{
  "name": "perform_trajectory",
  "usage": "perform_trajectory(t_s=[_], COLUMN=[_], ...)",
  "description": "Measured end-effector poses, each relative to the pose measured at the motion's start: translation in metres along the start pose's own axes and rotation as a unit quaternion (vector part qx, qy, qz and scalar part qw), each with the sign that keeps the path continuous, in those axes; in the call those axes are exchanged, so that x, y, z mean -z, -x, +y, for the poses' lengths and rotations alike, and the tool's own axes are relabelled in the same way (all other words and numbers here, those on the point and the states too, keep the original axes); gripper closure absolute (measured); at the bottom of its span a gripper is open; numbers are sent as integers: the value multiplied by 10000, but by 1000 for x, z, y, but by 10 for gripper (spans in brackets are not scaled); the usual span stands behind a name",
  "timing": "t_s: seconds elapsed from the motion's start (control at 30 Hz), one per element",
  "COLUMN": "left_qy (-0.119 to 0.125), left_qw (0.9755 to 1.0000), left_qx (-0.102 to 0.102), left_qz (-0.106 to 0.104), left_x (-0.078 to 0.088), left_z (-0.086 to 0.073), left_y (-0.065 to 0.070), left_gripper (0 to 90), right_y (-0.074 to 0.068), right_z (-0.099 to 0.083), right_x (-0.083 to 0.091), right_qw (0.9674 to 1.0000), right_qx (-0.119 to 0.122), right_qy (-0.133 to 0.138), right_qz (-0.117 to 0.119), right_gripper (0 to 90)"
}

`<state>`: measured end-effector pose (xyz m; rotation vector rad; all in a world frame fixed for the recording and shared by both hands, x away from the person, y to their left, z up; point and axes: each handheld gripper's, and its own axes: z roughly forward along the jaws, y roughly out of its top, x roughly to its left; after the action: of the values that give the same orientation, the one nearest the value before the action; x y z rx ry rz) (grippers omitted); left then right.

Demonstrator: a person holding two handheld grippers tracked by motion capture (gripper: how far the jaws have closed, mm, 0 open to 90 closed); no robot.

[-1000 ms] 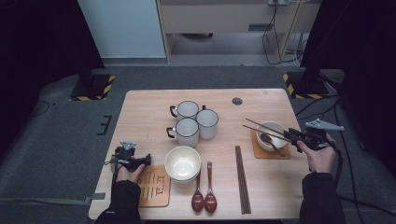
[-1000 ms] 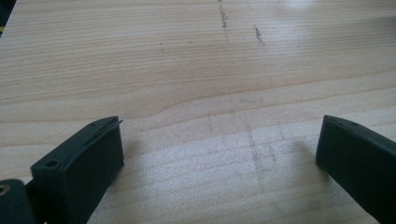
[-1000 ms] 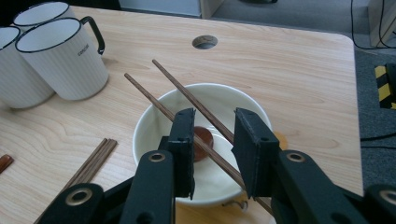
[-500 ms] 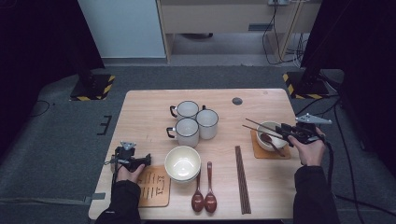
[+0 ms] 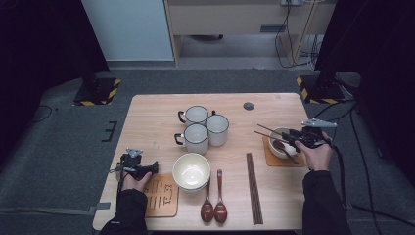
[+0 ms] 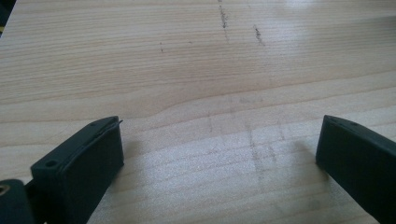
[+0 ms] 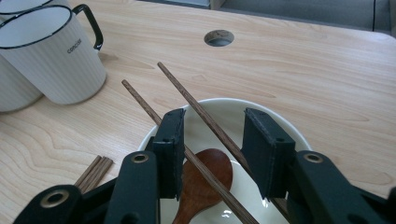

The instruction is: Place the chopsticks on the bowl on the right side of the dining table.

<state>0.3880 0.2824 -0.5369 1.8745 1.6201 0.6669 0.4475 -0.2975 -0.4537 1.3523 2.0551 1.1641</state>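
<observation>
Since the earlier high view, the right gripper (image 5: 293,139) has shifted inward over the small bowl (image 5: 280,138) on the brown coaster (image 5: 274,159) at the table's (image 5: 147,112) right side, and its jaws have just been opening. From the right gripper view, the two chopsticks (image 7: 196,109) run between the jaws across the bowl rim (image 7: 280,116) — one close against the left pad, the other nearer the right — with daylight on either side, so the jaws appear parted and releasing rather than clamping. A wooden spoon (image 7: 205,179) lies inside the same bowl, beneath the sticks. Judged from this, one place setting is nearly complete: bowl on coaster, spoon in, chopsticks laid across. The left gripper (image 5: 147,169) rests over bare wood beside the second coaster (image 5: 161,200), its jaws wide apart with nothing between them, as the left gripper view confirms. What is left seems to be the second setting — the larger bowl (image 5: 191,171) sits just beside that coaster rather than on it, two spoons (image 5: 214,208) lie near the front edge, and a further bundle of chopsticks (image 5: 253,188) lies flat between the spoons and the right arm. Three mugs (image 5: 203,128) stand clustered at the centre, untouched.
</observation>
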Motion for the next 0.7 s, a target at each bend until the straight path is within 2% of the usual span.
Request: perform_trajectory(t_s=[0.53, 0.7], left_qy=[0, 0], left_qw=[10000, 10000], left_qx=[0, -1], left_qz=[-1, -1], left_x=[0, 0], left_z=[0, 0], left_y=[0, 0], left_gripper=[0, 0], right_y=[2, 1], right_z=[-3, -4], right_x=[-14, -16], right_qw=[9998, 9997], right_qx=[-81, -87], right_qy=[-179, -213], right_qz=[-39, 20], right_gripper=[500, 501])
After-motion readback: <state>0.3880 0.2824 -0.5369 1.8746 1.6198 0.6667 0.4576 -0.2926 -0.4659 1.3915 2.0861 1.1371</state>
